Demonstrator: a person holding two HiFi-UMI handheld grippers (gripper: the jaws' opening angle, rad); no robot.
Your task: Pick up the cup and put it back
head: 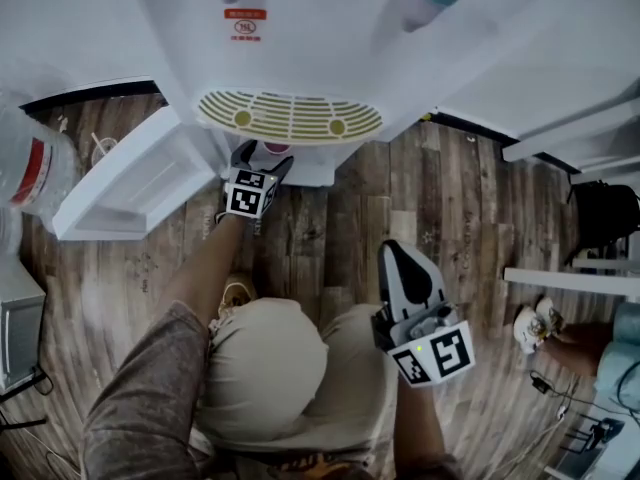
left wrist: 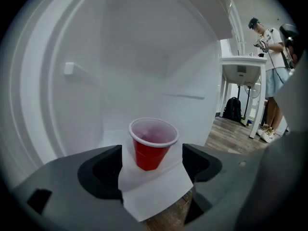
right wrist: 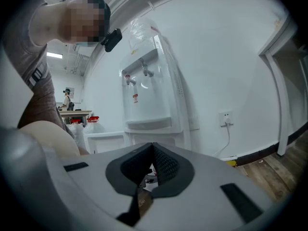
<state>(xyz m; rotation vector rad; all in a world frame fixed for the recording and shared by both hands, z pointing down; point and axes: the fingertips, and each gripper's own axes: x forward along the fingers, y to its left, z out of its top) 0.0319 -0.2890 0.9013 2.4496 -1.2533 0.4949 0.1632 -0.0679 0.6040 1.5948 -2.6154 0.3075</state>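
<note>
A wood-plank floor (head: 330, 238) runs under a white water dispenser (head: 290, 38) that stands against a white wall, and I use that dispenser as my reference for everything else. Its yellowish drip grille (head: 290, 116) sits below the taps. Under the grille the lower compartment is open, with its white door (head: 140, 183) swung out to the dispenser's left side in the head view. A large clear water bottle (head: 35, 168) stands further out beyond that door.

My left gripper (head: 262, 160) reaches into the dispenser's lower compartment, just beneath the grille. Through its own camera I see the jaws spread wide apart. The red cup (left wrist: 153, 147) stands upright on the compartment's white floor, in line with the gap between them. White surface shows on both sides of the cup, so neither pad touches it. The cup has a pale rim, and I cannot tell whether it holds anything.

My right gripper (right wrist: 153, 150) hangs well back from the dispenser, over the floor beside the operator's bent knee (head: 265, 368). It points towards the dispenser. Its jaws are pressed together with nothing between them. Past them its camera shows the dispenser's front and a wall socket (right wrist: 224, 117) to the dispenser's right, with a cord hanging down from it.
</note>
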